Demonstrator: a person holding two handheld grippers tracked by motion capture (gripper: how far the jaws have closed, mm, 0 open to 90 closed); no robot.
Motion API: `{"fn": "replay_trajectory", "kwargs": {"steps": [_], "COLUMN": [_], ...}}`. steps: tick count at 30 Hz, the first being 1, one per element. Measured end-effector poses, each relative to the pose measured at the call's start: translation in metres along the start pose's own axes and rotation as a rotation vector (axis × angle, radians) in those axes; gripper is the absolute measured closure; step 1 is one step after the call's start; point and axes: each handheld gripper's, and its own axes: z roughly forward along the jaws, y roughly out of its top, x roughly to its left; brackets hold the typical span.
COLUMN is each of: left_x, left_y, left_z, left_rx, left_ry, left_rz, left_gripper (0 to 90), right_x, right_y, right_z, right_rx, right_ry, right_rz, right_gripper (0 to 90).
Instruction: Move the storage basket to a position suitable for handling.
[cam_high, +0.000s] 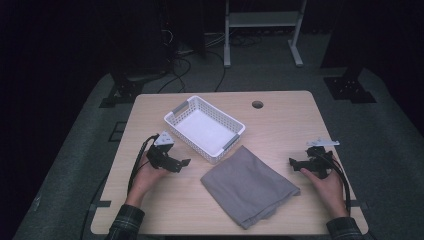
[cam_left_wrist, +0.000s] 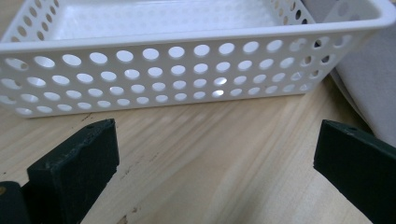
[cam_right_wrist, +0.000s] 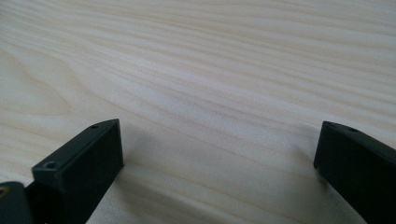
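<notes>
Currently both grippers rest low over the table (cam_high: 280, 107) with jaws spread wide and nothing between them. Left gripper (cam_high: 175, 162) points its jaws toward the long perforated wall of the white basket (cam_high: 205, 127); in the left gripper view that wall (cam_left_wrist: 177, 70) stands just ahead, bare wood between jaws and basket. Right gripper (cam_high: 299, 164) faces inward toward the grey cloth (cam_high: 248, 185); the right gripper view gives plain table grain (cam_right_wrist: 196, 84) between the open jaws.

Cloth lies folded flat at the near middle of the table, between the two hands, one corner just beside the basket's near end. Basket appears empty.

Judgement: work in hand is likely taking up the cloth, probably for the basket.
- Take it at two opposite edges, one gripper each, so it lifts without sagging into a bundle.
- Slide the lower jaw under a folded edge rather than pinching from above; flat fabric gives little to bite.
- Close on all layers, else the fold opens.

Surroundings: round cable hole (cam_high: 257, 104) at the far edge, well apart. Floor beyond is dark, with cables and a frame's legs; detail there is hard to make out.

Obstruction: the basket's near corner crowds the cloth's upper edge; left gripper's cable trails by the hand.
</notes>
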Motion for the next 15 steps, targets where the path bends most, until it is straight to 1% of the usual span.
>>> {"fn": "replay_trajectory", "kwargs": {"steps": [3,4,6,7,8,10,11,12,13,14,15], "left_x": [0.003,0.003,0.005,0.006,0.007,0.008,0.008,0.009,0.009,0.01,0.011], "left_y": [0.005,0.006,0.007,0.008,0.011,0.013,0.015,0.016,0.016,0.018,0.02], "left_z": [0.005,0.007,0.008,0.01,0.013,0.015,0.017,0.018,0.018,0.022,0.023], "left_rx": [-0.004,-0.021,-0.017,-0.006,0.004,0.001,-0.018,-0.019,-0.019,-0.001,-0.001], "left_ry": [0.007,0.013,0.01,0.007,0.016,0.014,0.019,0.019,0.019,0.016,0.016], "left_rz": [0.001,0.0,-0.002,-0.005,0.002,0.002,0.004,0.0,0.0,-0.003,-0.005], "left_gripper": [0.0,0.0,0.0,0.3,0.3,0.3,0.4,0.4,0.3,0.3,0.3], "right_x": [0.0,0.0,0.0,0.0,0.0,0.0,0.0,0.0,0.0,0.0,0.0], "right_y": [0.0,0.0,0.0,0.0,0.0,0.0,0.0,0.0,0.0,0.0,0.0], "right_z": [0.0,0.0,0.0,0.0,0.0,0.0,0.0,0.0,0.0,0.0,0.0], "right_rx": [0.001,0.001,0.001,0.001,0.001,0.001,0.001,0.001,0.001,0.001,0.001], "right_ry": [0.001,0.0,0.001,0.001,0.001,0.0,0.0,0.0,0.0,0.0,0.0], "right_rz": [0.001,0.001,0.001,0.001,0.001,0.0,0.0,0.0,0.0,0.001,0.001], "right_gripper": [0.4,0.4,0.4,0.4,0.4,0.4,0.4,0.4,0.4,0.4,0.4]}}
